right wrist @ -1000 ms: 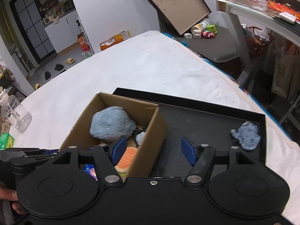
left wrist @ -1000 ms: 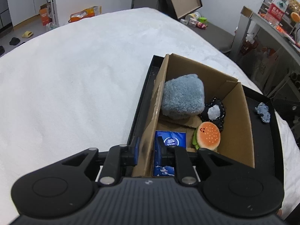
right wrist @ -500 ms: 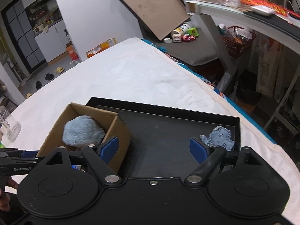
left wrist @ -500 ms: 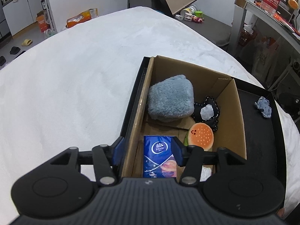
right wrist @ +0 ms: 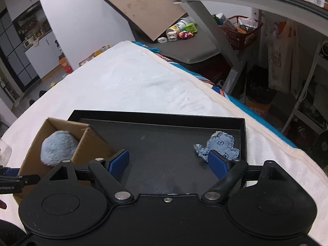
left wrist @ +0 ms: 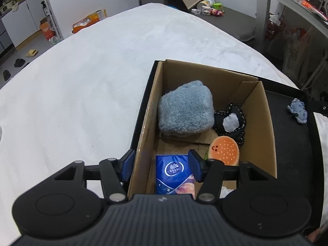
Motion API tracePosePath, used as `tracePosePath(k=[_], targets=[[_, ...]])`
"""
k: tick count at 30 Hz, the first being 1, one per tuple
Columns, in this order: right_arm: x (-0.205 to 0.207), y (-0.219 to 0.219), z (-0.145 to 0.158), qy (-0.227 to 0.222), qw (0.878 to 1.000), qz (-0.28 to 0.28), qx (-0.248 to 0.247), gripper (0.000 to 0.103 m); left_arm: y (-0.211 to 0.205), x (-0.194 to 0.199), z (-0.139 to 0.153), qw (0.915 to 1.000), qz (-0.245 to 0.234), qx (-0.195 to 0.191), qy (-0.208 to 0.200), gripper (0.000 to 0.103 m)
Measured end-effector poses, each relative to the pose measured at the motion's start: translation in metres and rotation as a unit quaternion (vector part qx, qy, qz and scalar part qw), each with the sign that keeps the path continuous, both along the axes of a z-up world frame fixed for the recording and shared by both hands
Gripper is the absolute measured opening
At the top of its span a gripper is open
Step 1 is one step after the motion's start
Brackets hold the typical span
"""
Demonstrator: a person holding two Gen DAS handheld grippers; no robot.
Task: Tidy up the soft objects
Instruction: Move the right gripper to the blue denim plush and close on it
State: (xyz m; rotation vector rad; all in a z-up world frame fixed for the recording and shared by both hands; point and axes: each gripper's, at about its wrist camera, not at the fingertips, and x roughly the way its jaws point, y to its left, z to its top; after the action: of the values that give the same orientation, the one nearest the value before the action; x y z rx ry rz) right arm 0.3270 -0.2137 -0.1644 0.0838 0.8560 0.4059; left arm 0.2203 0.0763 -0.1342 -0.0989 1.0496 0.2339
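A cardboard box (left wrist: pixel 264 135) stands at the left end of a black tray (right wrist: pixel 160 121). In it lie a fluffy grey-blue plush (left wrist: pixel 184 110), a black-and-white plush (left wrist: pixel 230 121), an orange burger plush (left wrist: pixel 224 150) and a blue tissue pack (left wrist: pixel 174 174). My left gripper (left wrist: pixel 161 167) is open above the box's near left wall, with the tissue pack lying loose under it. A small blue patterned plush (right wrist: pixel 220 143) lies on the tray's right side. My right gripper (right wrist: pixel 169 161) is open wide, its right finger (right wrist: pixel 218 164) just in front of that plush.
The tray sits on a white blanket (left wrist: pixel 82 82) over a bed. A grey desk with toys (right wrist: pixel 184 34) and a leaning board (right wrist: pixel 143 8) stand beyond the bed. A shelf frame (right wrist: pixel 266 10) and a red basket (right wrist: pixel 242 28) are at the right.
My left gripper opened and let go of the tissue pack, which now lies in the box. My right gripper opened wider and swung right, toward the small blue plush.
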Motion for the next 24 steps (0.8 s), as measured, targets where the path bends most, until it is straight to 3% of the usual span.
tracePosePath(k=[11,17,19,24], targets=[[0.024,-0.02,-0.021,0.013,1.0,-0.012,0.026,0.08,-0.006,0.016,-0.002,0.9997,0.014,0.019,0.011,0.055],[0.039,-0.032,-0.035,0.02,0.999,-0.02,0.044,0.06,-0.009,0.023,-0.002,0.9989,0.018,0.039,0.016,0.055],[0.043,-0.035,-0.039,0.019,0.998,-0.027,0.045,0.048,-0.01,0.025,-0.003,0.9987,0.019,0.043,0.019,0.055],[0.052,-0.041,-0.049,0.02,0.999,-0.041,0.03,0.045,-0.012,0.028,-0.005,0.9984,0.019,0.047,0.025,0.055]])
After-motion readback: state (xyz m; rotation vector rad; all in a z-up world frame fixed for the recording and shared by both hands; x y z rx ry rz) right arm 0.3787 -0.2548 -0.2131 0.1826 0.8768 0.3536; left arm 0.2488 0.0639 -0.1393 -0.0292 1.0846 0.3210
